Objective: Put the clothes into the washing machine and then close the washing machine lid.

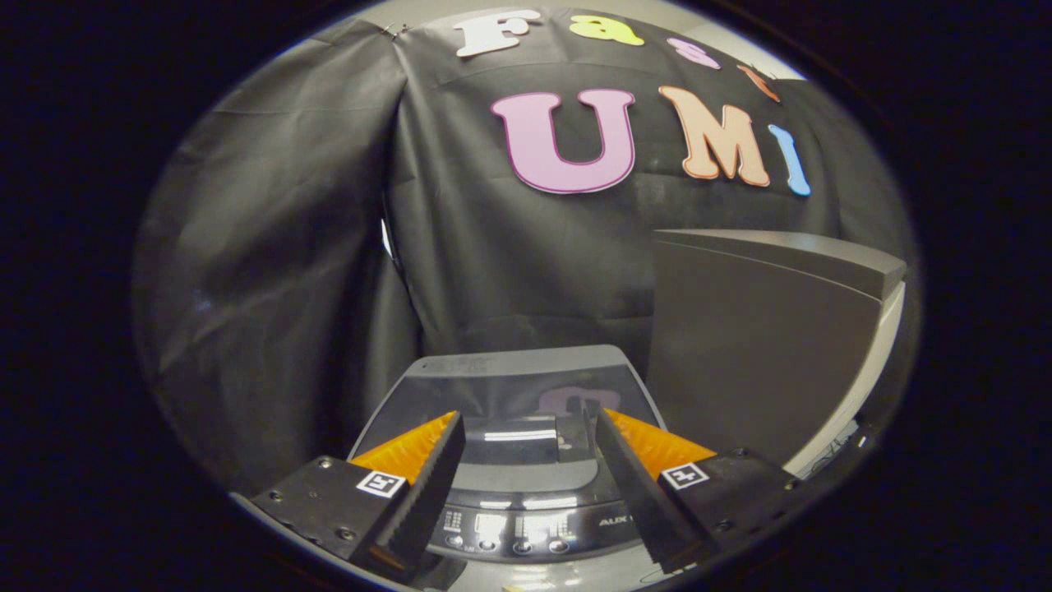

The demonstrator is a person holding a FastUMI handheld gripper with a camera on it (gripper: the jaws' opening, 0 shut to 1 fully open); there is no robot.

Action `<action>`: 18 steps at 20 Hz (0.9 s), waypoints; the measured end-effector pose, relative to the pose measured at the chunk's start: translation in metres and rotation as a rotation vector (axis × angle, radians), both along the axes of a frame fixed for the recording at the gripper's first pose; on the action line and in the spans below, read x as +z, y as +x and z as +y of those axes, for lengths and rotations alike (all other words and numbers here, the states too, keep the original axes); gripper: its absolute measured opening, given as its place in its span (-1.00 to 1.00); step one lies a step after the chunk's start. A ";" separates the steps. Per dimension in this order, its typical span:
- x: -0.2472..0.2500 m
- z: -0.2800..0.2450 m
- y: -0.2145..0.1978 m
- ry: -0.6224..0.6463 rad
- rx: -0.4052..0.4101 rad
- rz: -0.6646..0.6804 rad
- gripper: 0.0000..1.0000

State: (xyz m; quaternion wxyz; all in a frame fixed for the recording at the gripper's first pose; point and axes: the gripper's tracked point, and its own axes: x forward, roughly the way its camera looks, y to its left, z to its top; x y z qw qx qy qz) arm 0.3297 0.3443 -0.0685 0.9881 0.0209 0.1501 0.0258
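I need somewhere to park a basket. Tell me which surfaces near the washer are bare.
The washing machine's glass lid, lying flat just beyond the open gripper fingers, is bare. The grey cabinet beside it also has a bare top. The control panel between the fingers is crowded with buttons.

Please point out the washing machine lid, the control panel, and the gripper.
washing machine lid (509, 395): gripper view, on its glossy top, lying shut.
control panel (526, 522): gripper view, on its button row.
gripper (526, 427): gripper view, midway between open fingertips.
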 end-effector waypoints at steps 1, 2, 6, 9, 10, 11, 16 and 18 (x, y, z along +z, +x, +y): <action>0.003 -0.005 -0.008 0.006 -0.001 0.004 0.95; 0.006 -0.010 -0.015 0.008 -0.010 -0.003 0.95; 0.021 -0.025 -0.040 -0.013 0.001 -0.019 0.95; 0.032 -0.031 -0.058 -0.022 0.024 -0.038 0.95; 0.036 -0.032 -0.064 -0.018 0.033 -0.046 0.95; 0.040 -0.034 -0.071 -0.014 0.033 -0.050 0.95; 0.071 -0.043 -0.101 -0.001 0.057 -0.109 0.95; 0.084 -0.048 -0.114 0.012 0.067 -0.136 0.94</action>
